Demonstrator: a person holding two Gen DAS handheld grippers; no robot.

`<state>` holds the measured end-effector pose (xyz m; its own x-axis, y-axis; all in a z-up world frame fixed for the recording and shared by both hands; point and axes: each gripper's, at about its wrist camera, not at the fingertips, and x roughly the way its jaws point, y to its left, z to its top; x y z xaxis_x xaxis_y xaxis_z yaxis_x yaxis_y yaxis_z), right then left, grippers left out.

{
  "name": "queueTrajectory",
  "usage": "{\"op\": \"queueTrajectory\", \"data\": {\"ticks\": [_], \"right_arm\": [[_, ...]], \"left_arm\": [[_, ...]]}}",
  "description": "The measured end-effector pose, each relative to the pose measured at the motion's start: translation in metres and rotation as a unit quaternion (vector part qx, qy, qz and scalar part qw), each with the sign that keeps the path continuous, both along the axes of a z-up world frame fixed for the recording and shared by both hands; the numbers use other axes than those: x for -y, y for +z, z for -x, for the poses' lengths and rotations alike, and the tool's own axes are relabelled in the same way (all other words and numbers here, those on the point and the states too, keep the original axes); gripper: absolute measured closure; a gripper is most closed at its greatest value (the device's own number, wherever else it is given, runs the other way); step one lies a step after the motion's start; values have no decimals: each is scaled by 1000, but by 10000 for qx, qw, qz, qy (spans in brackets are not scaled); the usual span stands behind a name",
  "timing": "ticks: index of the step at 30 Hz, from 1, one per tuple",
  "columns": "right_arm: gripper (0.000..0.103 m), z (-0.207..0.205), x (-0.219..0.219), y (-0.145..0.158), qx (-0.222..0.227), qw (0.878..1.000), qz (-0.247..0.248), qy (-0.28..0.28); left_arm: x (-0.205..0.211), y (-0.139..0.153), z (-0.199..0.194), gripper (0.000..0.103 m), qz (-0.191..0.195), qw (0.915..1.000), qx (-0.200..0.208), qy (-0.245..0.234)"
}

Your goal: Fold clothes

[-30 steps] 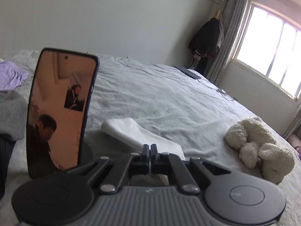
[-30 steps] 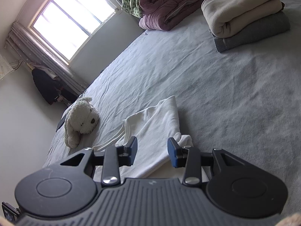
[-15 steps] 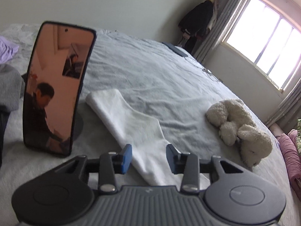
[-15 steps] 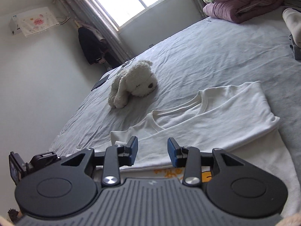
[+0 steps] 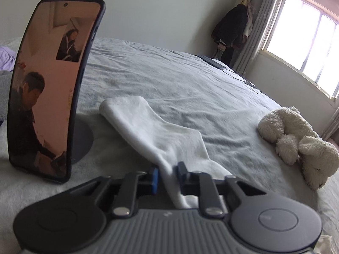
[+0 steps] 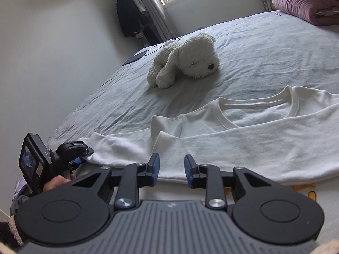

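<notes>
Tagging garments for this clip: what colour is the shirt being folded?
White; the T-shirt shows best in the right wrist view.

You had a wide bed (image 5: pixel 169 80) under a wrinkled grey sheet as your surface. On it, the white T-shirt (image 6: pixel 243 131) lay near you, partly folded, neck toward the far side. A cream plush dog (image 6: pixel 186 61) rested farther off, apart from the shirt. To the left, a phone (image 5: pixel 50 89) stood upright on a round stand. A purple quilt (image 6: pixel 307 8) sat at the far right.
</notes>
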<state>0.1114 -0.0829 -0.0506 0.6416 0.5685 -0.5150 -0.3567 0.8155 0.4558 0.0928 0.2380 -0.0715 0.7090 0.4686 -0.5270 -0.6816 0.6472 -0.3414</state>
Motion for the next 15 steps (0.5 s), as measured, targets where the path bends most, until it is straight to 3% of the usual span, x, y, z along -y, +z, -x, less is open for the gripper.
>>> {"op": "queueTrajectory", "data": {"ticks": [5,10,15], "right_arm": [[94,-18,-22,-12,-88,9999,1,87],[97,-32,-30,-18,-203,9997,-144,-4],[99,-54,-45,-27,-438,9986,-301,-16]], "left_arm": [[22,32,16,97,-674,9957,643,-7],[51,60,34,97,-1417,9819,1247,-119],[66,69,41,97,-1792,9722,1500,-162]]}}
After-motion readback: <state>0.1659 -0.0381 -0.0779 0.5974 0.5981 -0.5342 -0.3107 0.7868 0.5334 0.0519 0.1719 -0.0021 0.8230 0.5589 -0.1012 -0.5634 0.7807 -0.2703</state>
